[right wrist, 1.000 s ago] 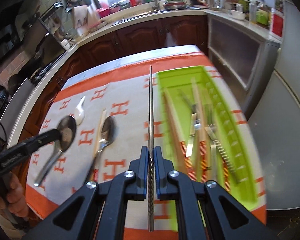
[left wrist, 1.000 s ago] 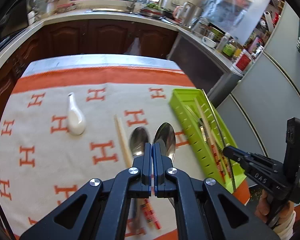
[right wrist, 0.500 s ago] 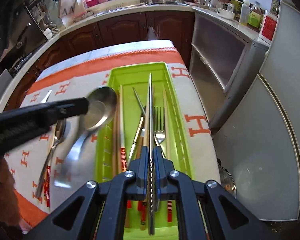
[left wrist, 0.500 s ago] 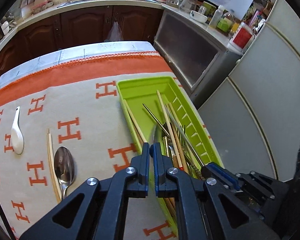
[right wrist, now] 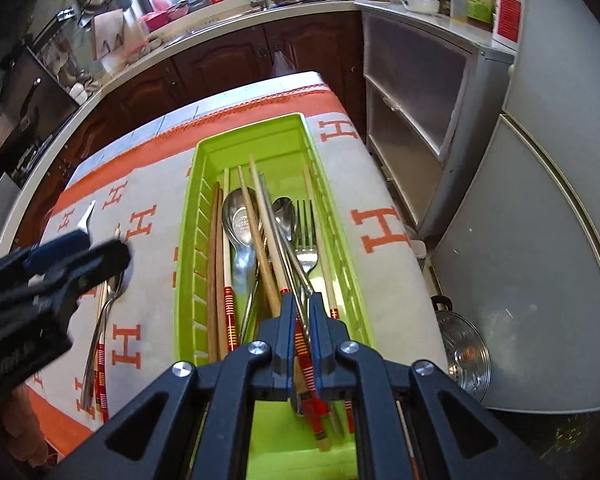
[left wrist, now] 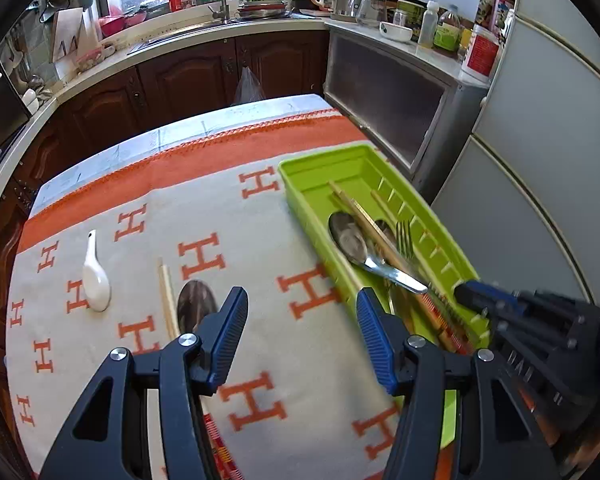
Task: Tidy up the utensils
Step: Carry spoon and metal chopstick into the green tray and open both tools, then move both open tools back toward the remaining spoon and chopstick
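Observation:
A green utensil tray [left wrist: 320,168] [right wrist: 260,136] lies on the right of the table and holds spoons, a fork [right wrist: 306,236] and several chopsticks. A large metal spoon [left wrist: 350,242] [right wrist: 240,224] lies in it. My left gripper [left wrist: 302,334] is open and empty above the cloth, left of the tray. My right gripper [right wrist: 300,336] hangs over the tray's near end, its jaws slightly apart around a thin metal chopstick [right wrist: 278,232] that lies down into the tray. A white ceramic spoon [left wrist: 95,278], a metal spoon [left wrist: 196,304] [right wrist: 112,292] and a chopstick [left wrist: 167,300] lie on the cloth.
The table carries a beige cloth with orange H marks [left wrist: 204,256]. Its right edge drops off beside grey cabinets [right wrist: 420,92] and a pot lid on the floor [right wrist: 464,356]. Kitchen counters and a sink [left wrist: 216,20] stand behind.
My left gripper has opened and let the large spoon fall into the tray, then drawn back left. My right gripper has lowered the metal chopstick into the tray and its jaws have parted slightly.

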`<state>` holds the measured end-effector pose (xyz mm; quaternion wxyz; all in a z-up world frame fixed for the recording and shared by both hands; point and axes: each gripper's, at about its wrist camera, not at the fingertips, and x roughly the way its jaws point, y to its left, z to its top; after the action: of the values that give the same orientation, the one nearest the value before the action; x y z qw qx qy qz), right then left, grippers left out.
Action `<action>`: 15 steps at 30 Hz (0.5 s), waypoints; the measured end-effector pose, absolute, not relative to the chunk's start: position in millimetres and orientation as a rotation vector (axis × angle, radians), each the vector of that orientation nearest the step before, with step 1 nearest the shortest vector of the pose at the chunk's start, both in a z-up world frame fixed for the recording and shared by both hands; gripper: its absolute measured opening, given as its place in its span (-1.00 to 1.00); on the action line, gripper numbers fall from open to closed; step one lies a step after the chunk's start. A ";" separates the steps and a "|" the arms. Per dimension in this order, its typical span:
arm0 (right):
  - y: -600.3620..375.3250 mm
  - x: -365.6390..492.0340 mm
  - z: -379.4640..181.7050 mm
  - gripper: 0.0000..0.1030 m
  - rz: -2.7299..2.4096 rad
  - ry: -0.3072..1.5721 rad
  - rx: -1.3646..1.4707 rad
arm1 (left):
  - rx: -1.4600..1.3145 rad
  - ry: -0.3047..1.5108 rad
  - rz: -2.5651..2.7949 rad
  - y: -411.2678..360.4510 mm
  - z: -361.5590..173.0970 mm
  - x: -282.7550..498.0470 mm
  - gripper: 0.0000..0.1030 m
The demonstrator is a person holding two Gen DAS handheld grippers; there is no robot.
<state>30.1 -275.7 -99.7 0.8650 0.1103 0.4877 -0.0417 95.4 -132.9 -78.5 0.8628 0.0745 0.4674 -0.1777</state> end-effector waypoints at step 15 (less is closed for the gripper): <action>-247.7 19.9 -82.0 -0.88 -0.052 1.008 0.248 | 0.154 0.920 -0.260 -47.9 -59.2 60.9 0.38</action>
<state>19.9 -247.7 -82.0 0.8679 0.1183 0.4817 -0.0246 60.9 -47.9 -59.2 0.8851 0.0740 0.4421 -0.1251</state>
